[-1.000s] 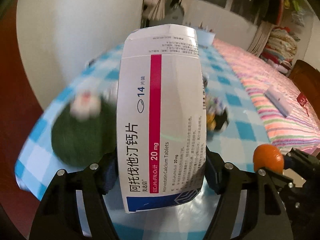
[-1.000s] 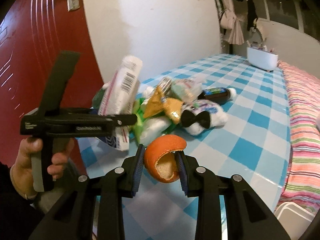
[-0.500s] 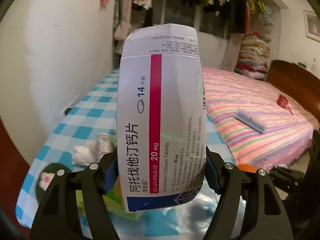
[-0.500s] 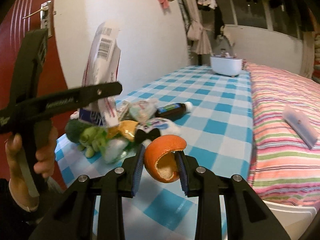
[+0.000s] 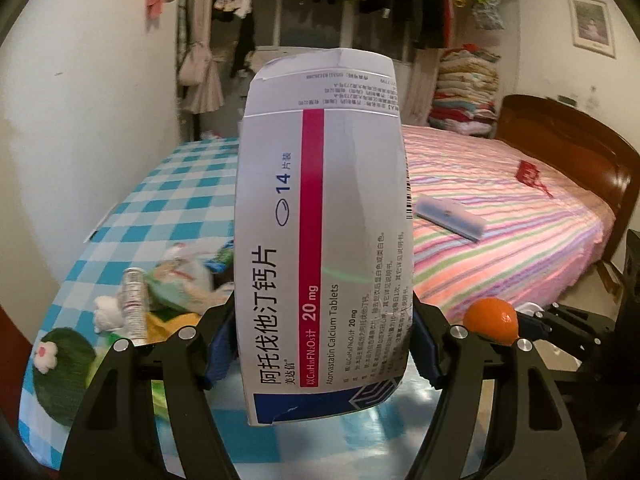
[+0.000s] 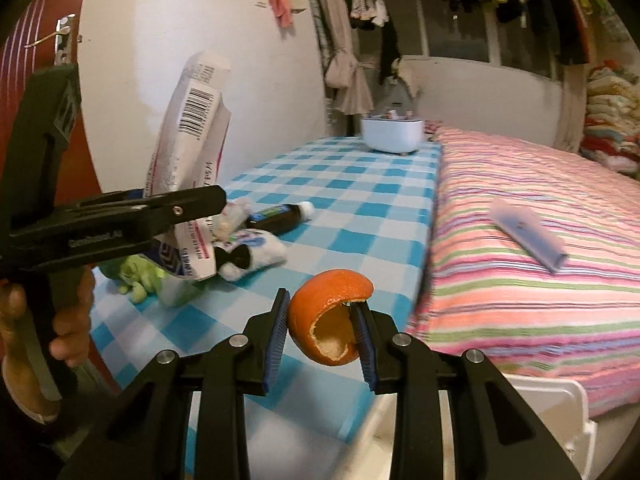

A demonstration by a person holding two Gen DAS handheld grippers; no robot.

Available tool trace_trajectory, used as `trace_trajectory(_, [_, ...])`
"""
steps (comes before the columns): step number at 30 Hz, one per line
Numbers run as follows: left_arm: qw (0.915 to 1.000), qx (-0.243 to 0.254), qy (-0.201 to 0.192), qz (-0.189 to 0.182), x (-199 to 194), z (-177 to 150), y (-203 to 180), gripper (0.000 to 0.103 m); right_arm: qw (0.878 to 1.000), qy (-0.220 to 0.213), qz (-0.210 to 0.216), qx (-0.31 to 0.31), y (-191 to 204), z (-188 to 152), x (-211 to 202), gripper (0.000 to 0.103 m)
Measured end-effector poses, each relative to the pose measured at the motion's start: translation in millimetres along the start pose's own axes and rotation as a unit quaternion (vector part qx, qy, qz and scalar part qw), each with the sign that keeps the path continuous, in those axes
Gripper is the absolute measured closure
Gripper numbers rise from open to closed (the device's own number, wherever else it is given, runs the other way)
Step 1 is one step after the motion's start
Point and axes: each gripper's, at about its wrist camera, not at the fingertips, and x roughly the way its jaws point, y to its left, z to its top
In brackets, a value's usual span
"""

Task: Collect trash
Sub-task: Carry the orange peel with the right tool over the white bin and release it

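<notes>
My left gripper is shut on a white medicine box with a red stripe and holds it upright above the checked table. The box also shows in the right wrist view, at the left, in the left gripper. My right gripper is shut on a curled orange peel and holds it above the table's front edge. The peel shows in the left wrist view at the lower right. A dark bottle, plush toys and wrappers lie on the table.
A striped bed adjoins the table on the right, with a flat pale case on it. A white tub stands at the table's far end. A white bin rim shows below the bed edge. A red door is at left.
Both grippers have swung right and tilted up, keeping hold of the box and the peel. The pile on the table has shifted left and down in both views.
</notes>
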Motion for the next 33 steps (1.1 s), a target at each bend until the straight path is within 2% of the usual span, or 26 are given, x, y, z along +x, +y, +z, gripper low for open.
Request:
trace_trajectory(4, [0.9996,0.018,-0.002,-0.021,-2,-1,-22,0.033,0.999,0.000,-0.031,0.015,-17,-6,-14,0.072])
trace_trajectory(11, [0.9979,0.041,0.002,-0.050,-4,-6,-53,0.033,0.994,0.028,-0.094,0.043,-48,-20,-23,0.071])
trace_trajectory(16, [0.9963,0.050,0.010,-0.069,-2,-9,-67,0.032,0.991,0.031,-0.111,0.065,-64,-25,-29,0.070])
trace_trajectory(18, [0.9953,0.055,0.014,-0.078,-1,-11,-72,0.032,0.990,0.031,-0.120,0.069,-67,-26,-31,0.060])
trace_trajectory(19, [0.9949,0.058,0.015,-0.081,-1,-12,-76,0.032,0.988,0.030,-0.131,0.071,-68,-27,-33,0.046])
trace_trajectory(20, [0.9945,0.061,0.016,-0.083,-1,-13,-80,0.032,0.987,0.028,-0.141,0.072,-70,-28,-35,0.038])
trace_trajectory(22, [0.9938,0.068,0.016,-0.086,-1,-14,-85,0.032,0.987,0.023,-0.140,0.079,-73,-29,-39,0.038])
trace_trajectory(26, [0.9923,0.075,0.025,-0.095,4,-18,-92,0.032,0.979,-0.022,-0.157,0.126,-89,-28,-58,0.038])
trace_trajectory(30, [0.9891,0.073,0.042,-0.121,9,-22,-97,0.032,0.963,-0.098,-0.182,0.175,-105,-27,-90,0.038])
trace_trajectory(33, [0.9853,0.072,0.056,-0.145,12,-23,-108,0.032,0.952,-0.139,-0.198,0.190,-109,-28,-109,0.038])
